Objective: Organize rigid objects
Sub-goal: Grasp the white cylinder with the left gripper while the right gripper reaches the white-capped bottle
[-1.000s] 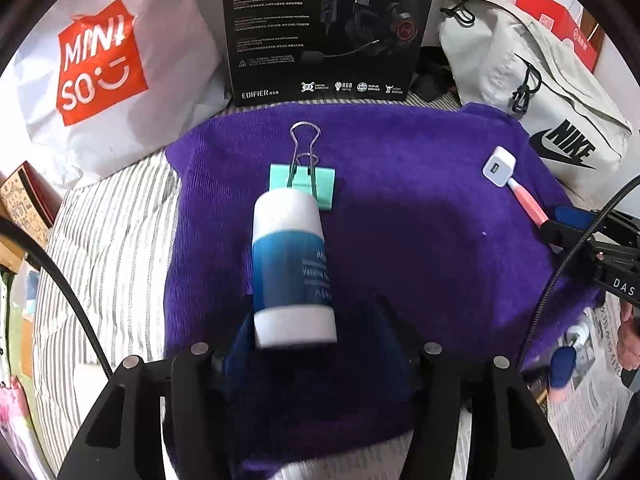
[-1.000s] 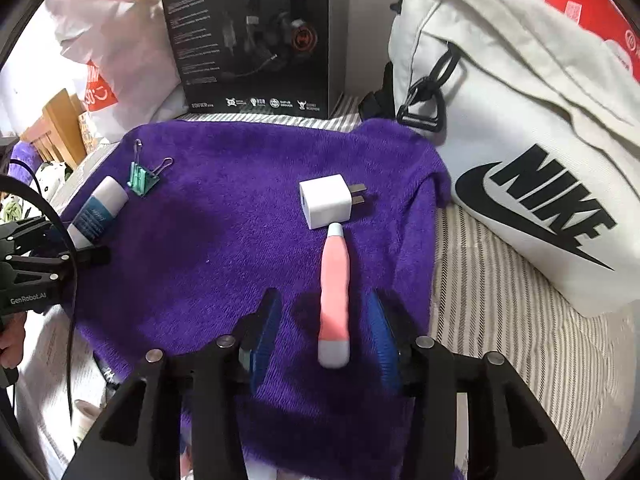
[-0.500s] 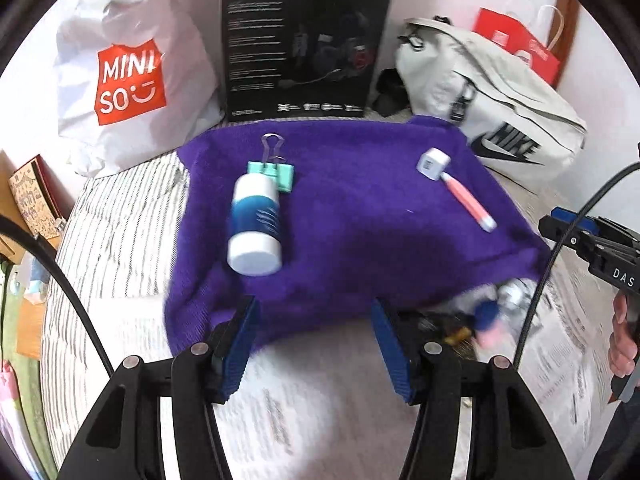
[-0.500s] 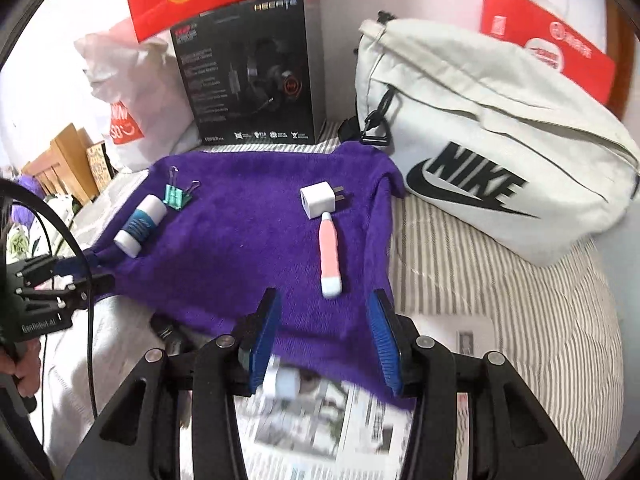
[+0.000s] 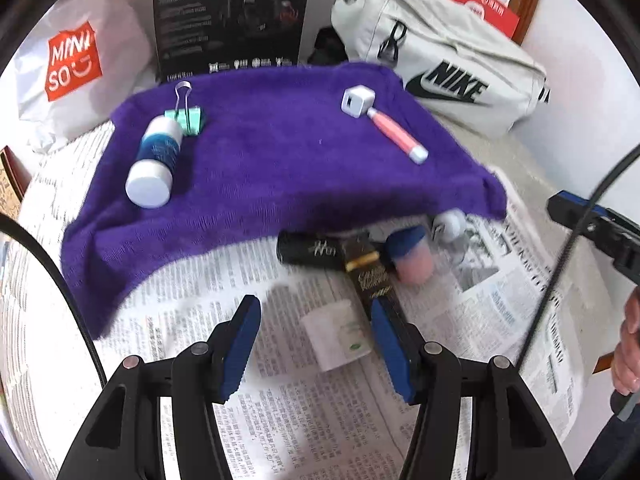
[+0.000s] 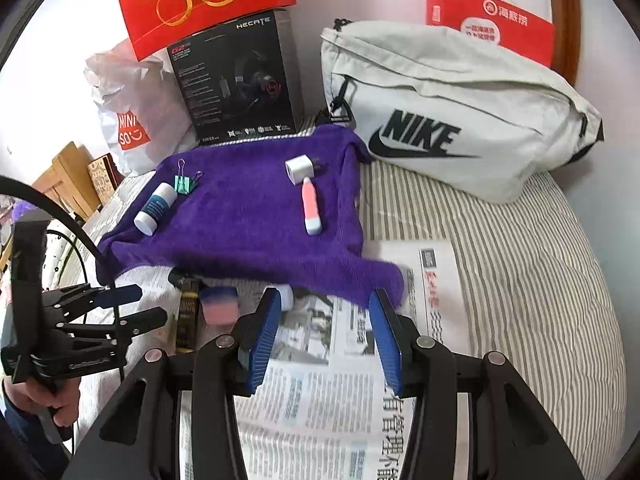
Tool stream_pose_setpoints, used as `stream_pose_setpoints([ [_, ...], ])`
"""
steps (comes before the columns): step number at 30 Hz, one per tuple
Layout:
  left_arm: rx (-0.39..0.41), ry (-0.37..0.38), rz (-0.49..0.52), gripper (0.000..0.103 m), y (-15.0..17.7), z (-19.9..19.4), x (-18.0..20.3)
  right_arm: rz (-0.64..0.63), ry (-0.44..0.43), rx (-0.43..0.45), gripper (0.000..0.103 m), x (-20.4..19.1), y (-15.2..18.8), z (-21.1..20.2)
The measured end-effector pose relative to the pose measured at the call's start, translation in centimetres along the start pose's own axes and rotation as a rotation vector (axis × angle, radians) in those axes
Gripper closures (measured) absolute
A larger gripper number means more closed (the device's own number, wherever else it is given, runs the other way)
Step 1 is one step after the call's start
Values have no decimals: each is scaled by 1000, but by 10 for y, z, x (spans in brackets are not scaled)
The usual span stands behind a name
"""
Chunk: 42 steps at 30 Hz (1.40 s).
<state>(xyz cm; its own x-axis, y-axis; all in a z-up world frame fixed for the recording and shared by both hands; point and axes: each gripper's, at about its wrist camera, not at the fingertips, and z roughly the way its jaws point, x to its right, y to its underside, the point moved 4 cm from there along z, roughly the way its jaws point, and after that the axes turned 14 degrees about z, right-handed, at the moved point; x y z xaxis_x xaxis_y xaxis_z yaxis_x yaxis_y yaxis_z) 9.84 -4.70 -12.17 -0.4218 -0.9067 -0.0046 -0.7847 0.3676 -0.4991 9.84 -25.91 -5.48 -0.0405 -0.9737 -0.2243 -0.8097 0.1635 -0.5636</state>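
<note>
Partly hidden under the purple towel (image 5: 280,168): blurred small containers (image 5: 408,256); angled down over newspaper (image 6: 320,400), left gripper (image 5: 316,344) and right gripper (image 6: 324,336), jaws parted, empty.

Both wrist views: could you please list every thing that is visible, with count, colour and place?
towel: 1, purple, on the bed
bottle: 1, white and blue, lying on towel, left
binder clip: 1, green, touching bottle's far end
charger plug: 1, white, on towel, right
pink tube: 1, beside plug
newspaper: white, under towel's near edge
black tubes: 2, on newspaper
Nike bag: 1, cream, far right
headset box: 1, black, behind towel
Miniso bag: 1, white, far left
left claw: open, empty
right claw: open, empty
</note>
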Motion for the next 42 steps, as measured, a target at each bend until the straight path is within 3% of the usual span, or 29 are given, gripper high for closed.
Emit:
stream_pose_setpoints([
  [12, -10, -16, 48, 49, 8, 10, 7, -3, 9, -25, 57, 7, 20, 3],
  [17, 5, -31, 78, 71, 5, 12, 10, -5, 14, -46, 57, 9, 26, 11],
  [21, 11, -29, 91, 70, 6, 11, 10, -6, 2, -61, 57, 7, 28, 19],
  [29, -17, -119, 32, 70, 25, -1, -24, -56, -25, -83, 57, -14, 22, 51],
  [34, 6, -94, -26, 70, 37, -5, -37, -96, 25, -93, 57, -13, 23, 67],
  [42, 18, -75, -37, 70, 38, -4, -39, -142, 3, -101, 57, -25, 27, 77],
])
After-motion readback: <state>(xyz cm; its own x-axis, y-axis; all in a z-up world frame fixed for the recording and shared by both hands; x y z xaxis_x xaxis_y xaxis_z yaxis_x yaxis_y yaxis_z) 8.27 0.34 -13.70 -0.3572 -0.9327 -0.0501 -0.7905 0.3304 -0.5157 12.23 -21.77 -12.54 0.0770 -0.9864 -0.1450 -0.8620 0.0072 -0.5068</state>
